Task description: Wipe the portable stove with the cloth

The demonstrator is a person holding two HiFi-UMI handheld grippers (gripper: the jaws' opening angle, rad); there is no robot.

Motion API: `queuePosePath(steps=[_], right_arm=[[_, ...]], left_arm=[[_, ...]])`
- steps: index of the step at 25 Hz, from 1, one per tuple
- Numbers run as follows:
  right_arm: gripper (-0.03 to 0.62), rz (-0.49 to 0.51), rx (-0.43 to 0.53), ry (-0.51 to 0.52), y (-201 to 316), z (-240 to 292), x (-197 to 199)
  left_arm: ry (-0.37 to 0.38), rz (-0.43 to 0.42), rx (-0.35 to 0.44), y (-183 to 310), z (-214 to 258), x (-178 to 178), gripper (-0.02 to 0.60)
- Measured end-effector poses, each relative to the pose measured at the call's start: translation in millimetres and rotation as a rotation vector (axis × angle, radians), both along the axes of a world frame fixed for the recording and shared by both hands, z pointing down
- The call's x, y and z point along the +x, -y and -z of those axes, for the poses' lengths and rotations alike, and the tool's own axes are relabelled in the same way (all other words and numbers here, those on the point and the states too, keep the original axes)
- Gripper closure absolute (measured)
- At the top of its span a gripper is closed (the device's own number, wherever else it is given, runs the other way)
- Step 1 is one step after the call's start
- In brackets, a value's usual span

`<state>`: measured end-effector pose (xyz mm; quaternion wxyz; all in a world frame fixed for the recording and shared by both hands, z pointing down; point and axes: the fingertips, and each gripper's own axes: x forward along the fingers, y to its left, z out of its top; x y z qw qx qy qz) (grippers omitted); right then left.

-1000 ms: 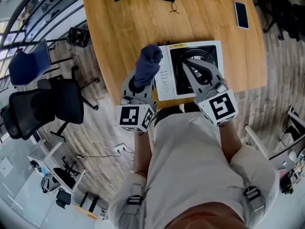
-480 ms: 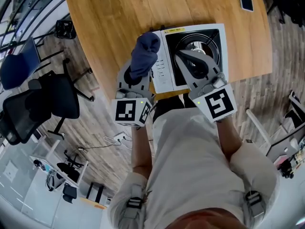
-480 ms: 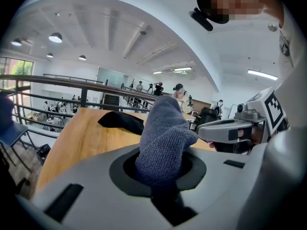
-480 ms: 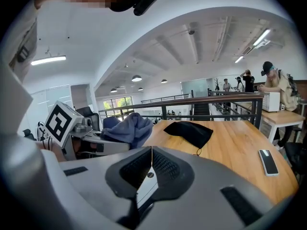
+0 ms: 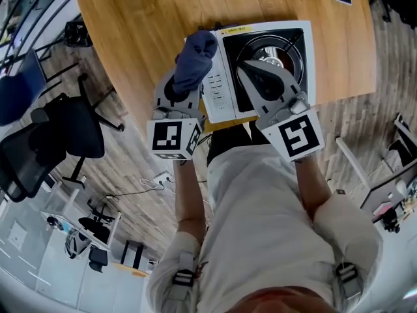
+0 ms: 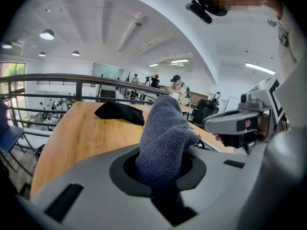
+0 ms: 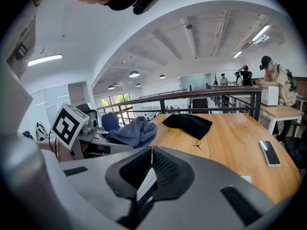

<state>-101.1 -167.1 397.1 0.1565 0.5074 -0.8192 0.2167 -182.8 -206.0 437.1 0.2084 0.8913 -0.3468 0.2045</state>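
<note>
The left gripper (image 6: 162, 174) clamps a nubby blue-grey cloth (image 6: 164, 133). The right gripper (image 7: 150, 150) has its ribbed jaws together, empty. The head view alone shows the white portable stove (image 5: 221, 77) and its round burner (image 5: 285, 44).

No text can be read. The yellow label (image 5: 236, 28) on the portable stove's (image 5: 218, 93) far edge is too small.
</note>
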Motion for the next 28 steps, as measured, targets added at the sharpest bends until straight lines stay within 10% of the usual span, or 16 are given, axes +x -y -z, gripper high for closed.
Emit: queuePosePath(steps=[28], right_arm=[[0.572,-0.028,-0.056,0.017,5.2,-27.1,-10.8]], left_arm=[[0.209,-0.247,-0.008,25.3,-63.1,22.7,0.505]])
